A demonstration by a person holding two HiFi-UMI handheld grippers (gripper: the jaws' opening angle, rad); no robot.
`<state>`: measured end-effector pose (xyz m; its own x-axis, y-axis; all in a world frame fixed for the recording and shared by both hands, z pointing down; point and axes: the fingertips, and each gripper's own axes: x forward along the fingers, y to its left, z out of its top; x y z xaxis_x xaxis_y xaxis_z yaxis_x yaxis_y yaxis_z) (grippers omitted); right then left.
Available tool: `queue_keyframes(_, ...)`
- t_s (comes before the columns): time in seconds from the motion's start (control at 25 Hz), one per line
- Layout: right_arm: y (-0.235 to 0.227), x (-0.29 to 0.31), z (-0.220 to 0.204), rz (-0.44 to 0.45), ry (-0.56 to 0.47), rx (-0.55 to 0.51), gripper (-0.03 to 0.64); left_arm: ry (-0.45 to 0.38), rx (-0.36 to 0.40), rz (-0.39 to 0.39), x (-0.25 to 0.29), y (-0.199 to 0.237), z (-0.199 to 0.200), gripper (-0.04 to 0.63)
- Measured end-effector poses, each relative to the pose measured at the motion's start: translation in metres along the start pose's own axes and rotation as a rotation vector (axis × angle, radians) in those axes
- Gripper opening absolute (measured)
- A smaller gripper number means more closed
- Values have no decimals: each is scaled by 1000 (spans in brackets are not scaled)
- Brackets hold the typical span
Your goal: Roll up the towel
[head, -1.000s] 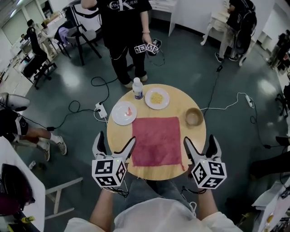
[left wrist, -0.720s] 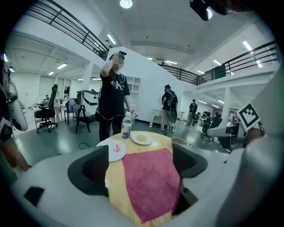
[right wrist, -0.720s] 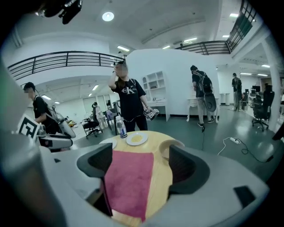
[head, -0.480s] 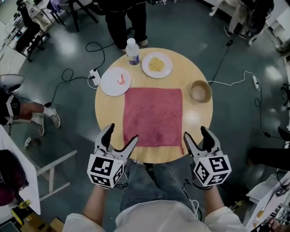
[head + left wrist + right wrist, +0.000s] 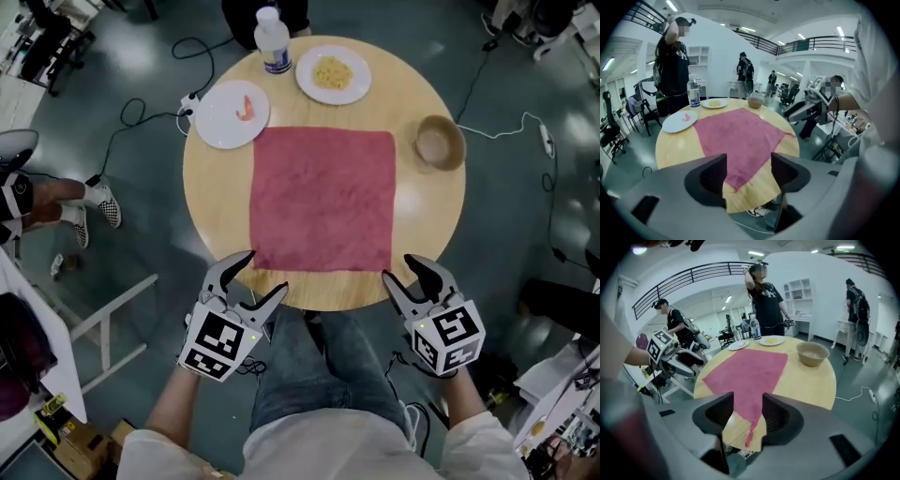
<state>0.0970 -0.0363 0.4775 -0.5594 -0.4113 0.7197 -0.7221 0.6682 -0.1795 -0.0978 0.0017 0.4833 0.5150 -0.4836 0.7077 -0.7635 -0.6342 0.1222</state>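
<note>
Round counter [image 5: 214, 220] of pale, smooth wood, seen from above, with the towel [image 5: 323, 199] spread flat and unrolled across its middle: a square of dull red, nappy cloth whose near edge lies close to the counter's near rim. Behind it stand a white plate [image 5: 228, 112] carrying a small pink morsel, a second white plate [image 5: 333, 73] with a yellow heap, a clear plastic bottle [image 5: 272, 42] with a white cap and a blue label whose print is too small to read, and a tan wooden bowl [image 5: 439, 142] at the right. The left gripper [image 5: 265, 272] and right gripper [image 5: 400, 269], grey plastic, each bear a cube [image 5: 220, 342] printed with black-and-white square markers. Both hover at the near rim, their jaws having just been closing yet standing apart. Each frames one near corner of the towel without pressing it. A frayed strand trails from the right corner. Cables [image 5: 141, 112] lie on the grey floor, and a bystander in black stands beyond the counter.
</note>
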Motion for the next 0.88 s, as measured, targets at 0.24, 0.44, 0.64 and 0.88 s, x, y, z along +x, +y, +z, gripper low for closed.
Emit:
queue_keyframes(0.24, 4, 13, -26, 104, 123, -172, 160, 194, 241, -80, 11, -9, -38, 289)
queue_keyframes(0.44, 6, 15, -38, 183, 188, -304, 147, 272, 334, -143, 13, -10, -49, 250)
queue_keyframes(0.64, 10, 17, -49, 253, 259, -474, 126, 368, 484, -199, 16, -8, -61, 225)
queue_keyframes(0.88, 8, 27, -61, 282, 334, -600, 117, 423, 541, -250, 21, -6, -68, 194)
